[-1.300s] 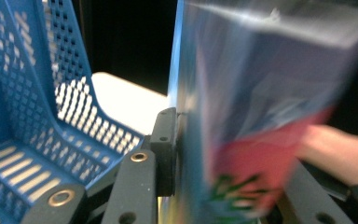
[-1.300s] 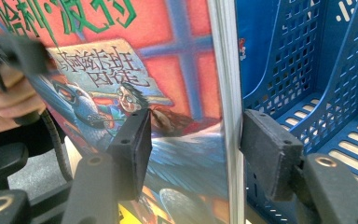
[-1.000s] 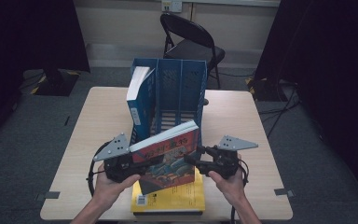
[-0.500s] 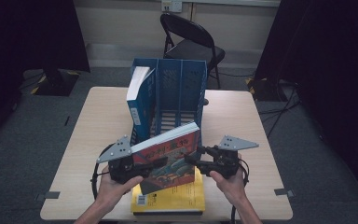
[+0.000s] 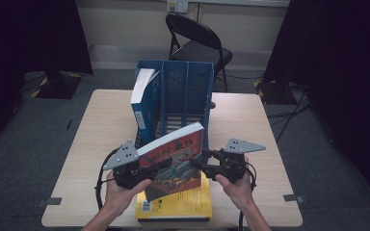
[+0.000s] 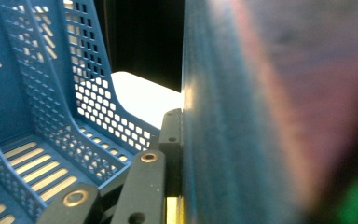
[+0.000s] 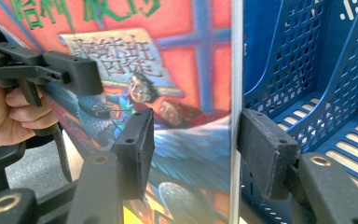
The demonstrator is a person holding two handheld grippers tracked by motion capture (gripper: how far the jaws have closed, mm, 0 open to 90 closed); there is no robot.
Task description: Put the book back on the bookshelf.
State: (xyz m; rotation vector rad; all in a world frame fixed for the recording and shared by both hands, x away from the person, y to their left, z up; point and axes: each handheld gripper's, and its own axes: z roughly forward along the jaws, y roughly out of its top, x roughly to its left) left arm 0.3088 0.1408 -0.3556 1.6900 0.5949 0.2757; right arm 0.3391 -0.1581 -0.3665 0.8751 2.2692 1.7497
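Two grippers are meeting over a pale wooden table (image 5: 101,130) on grey carpet, a folding chair (image 5: 197,43) standing beyond. Compared with a second ago, the colourful book (image 5: 178,159) is sitting at much the same tilt above the yellow book (image 5: 188,204). Alongside the left gripper (image 6: 168,154), its jaws having just been closing onto the book's edge, the blue file rack (image 6: 51,116) is rising. Across from it, the right gripper (image 7: 193,149) is straddling the book, pads standing apart.
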